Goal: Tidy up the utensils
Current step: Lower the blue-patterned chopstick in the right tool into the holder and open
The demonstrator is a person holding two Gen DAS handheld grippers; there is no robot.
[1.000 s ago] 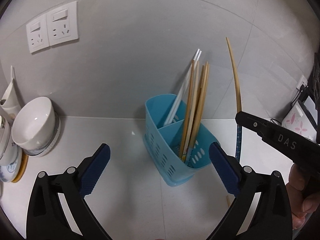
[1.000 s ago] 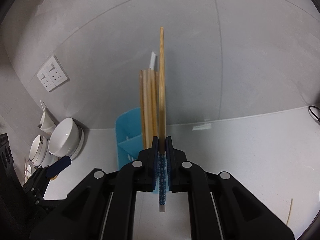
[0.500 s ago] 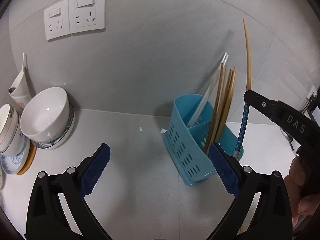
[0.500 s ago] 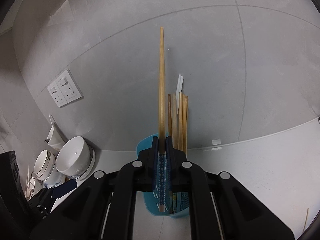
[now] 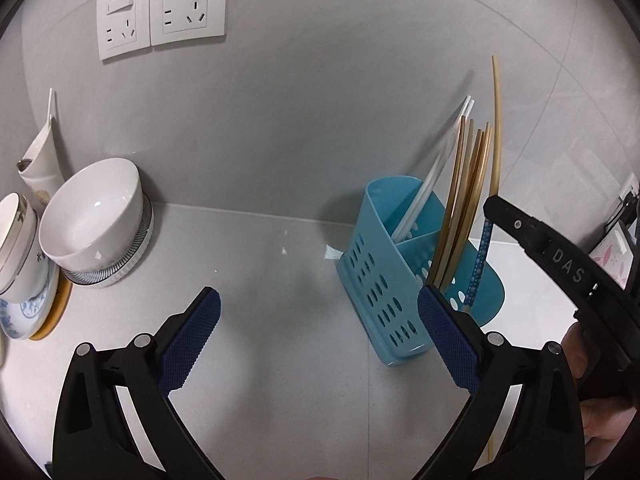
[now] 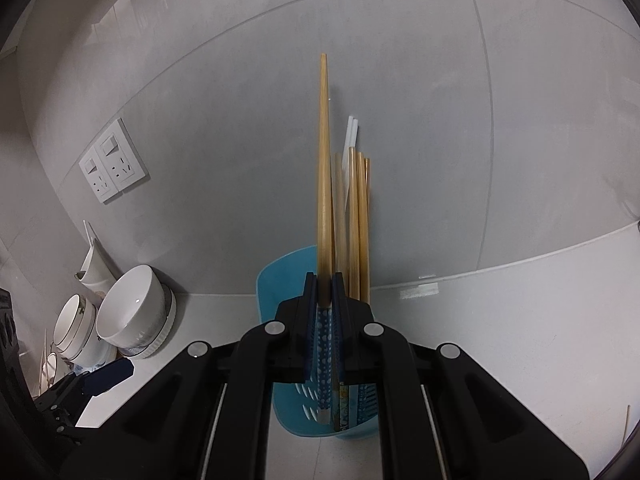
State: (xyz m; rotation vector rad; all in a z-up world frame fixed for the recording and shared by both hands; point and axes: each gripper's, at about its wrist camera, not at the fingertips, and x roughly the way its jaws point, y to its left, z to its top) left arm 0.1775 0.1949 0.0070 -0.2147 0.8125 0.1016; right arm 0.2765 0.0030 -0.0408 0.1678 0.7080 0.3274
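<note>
A blue perforated utensil holder stands on the white counter by the grey wall; it also shows in the right wrist view. It holds several wooden chopsticks and white ones. My right gripper is shut on a wooden chopstick with a blue dotted end, held upright with its lower end inside the holder's near compartment. In the left wrist view that chopstick stands just right of the others. My left gripper is open and empty, low over the counter left of the holder.
A white bowl sits on a ribbed dish at the left, beside stacked cups and plates. Two wall sockets are above. A loose chopstick lies on the counter at the far right.
My right gripper has lowered the chopstick so its dotted end now sits inside the blue holder. My left gripper has drifted left, away from the holder, still open.
</note>
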